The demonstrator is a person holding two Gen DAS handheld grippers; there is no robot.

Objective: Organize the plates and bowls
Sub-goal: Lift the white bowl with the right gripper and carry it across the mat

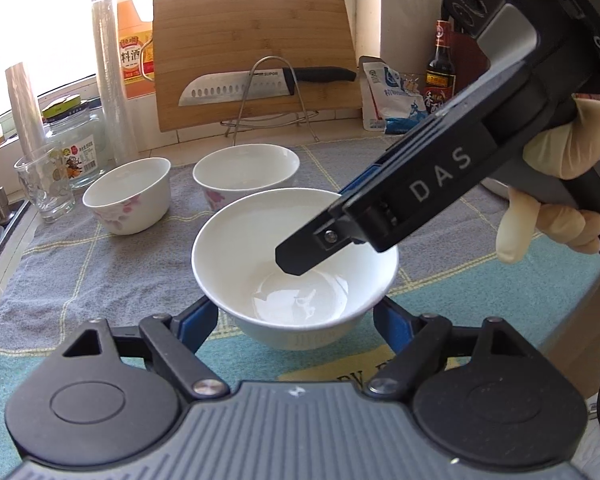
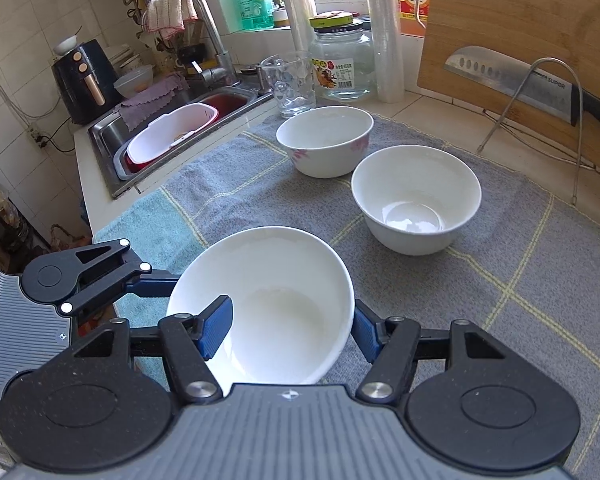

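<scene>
A plain white bowl (image 1: 296, 268) sits on the grey towel between the wide-open fingers of my left gripper (image 1: 296, 320). My right gripper (image 2: 292, 328) straddles the rim of this same bowl (image 2: 276, 300): one blue pad (image 2: 216, 328) is inside it, the other pad (image 2: 366, 334) outside. In the left wrist view its black finger (image 1: 308, 252) reaches into the bowl. Whether it pinches the rim I cannot tell. Two more white bowls with pink flowers stand behind it (image 1: 128, 196) (image 1: 246, 174), also in the right wrist view (image 2: 326, 140) (image 2: 416, 200).
A drinking glass (image 2: 294, 84) and a glass jar (image 2: 342, 60) stand at the towel's far edge. A cutting board with a knife (image 1: 256, 84) leans on a wire rack. A sink (image 2: 172, 132) with a pink basin lies left of the towel (image 2: 520, 280).
</scene>
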